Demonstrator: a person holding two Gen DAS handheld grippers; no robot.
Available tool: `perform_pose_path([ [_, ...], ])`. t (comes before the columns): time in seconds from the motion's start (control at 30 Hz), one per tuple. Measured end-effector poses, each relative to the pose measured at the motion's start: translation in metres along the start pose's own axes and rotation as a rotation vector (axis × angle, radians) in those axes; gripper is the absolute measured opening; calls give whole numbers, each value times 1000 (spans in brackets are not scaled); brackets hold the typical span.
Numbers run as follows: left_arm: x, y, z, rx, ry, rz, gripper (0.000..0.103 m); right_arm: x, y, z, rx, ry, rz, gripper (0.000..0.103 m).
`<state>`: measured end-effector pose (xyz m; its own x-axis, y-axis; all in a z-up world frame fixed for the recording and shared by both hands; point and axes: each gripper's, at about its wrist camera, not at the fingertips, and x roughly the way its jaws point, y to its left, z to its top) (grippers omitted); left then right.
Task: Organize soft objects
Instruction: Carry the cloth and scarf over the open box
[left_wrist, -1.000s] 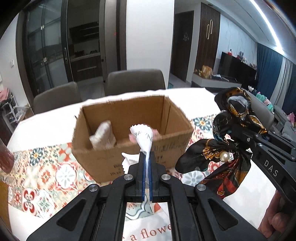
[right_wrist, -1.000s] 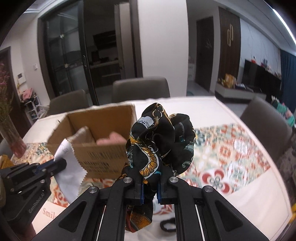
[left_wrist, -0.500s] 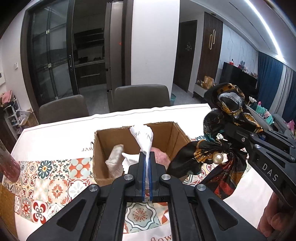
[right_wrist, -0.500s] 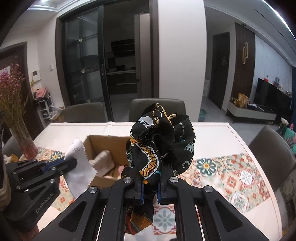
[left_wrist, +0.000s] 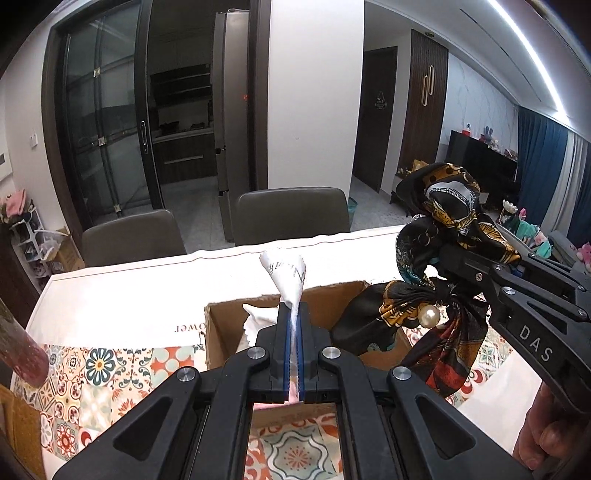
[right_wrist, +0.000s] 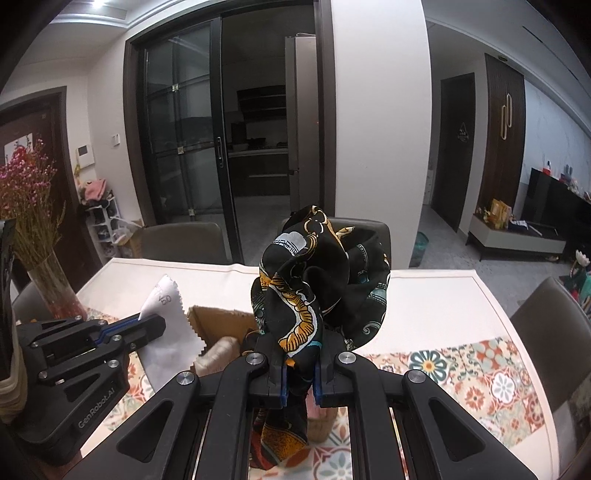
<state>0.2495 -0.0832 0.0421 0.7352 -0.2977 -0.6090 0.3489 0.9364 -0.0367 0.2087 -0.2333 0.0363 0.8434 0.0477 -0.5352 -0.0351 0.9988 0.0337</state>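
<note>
Black patterned scarf (right_wrist: 321, 280) bunches in the right gripper's (right_wrist: 299, 373) clamped fingers; left gripper (left_wrist: 293, 347) pinches white cloth (left_wrist: 286, 273).

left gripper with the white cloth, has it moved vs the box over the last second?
Yes. The left gripper, shut on the white cloth, has risen: in its view the cardboard box has dropped lower and the cloth tip now clears the box's far rim.

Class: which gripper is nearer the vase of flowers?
Left. The left gripper, holding a white cloth, sits beside the vase; the right gripper is farther, across the box.
</note>
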Motion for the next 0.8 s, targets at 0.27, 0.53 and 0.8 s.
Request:
perform_pose_path([
  [0.27,32,12,15,-8,17,-5,5,33,0,17,-9,6,19,10],
  [0.53,62,22,11,-29,52,-5,5,67,-4,10,-4,47,40,10],
  [0.8,83,29,0,-43,92,2,5,95,-3,2,-7,107,54,11],
])
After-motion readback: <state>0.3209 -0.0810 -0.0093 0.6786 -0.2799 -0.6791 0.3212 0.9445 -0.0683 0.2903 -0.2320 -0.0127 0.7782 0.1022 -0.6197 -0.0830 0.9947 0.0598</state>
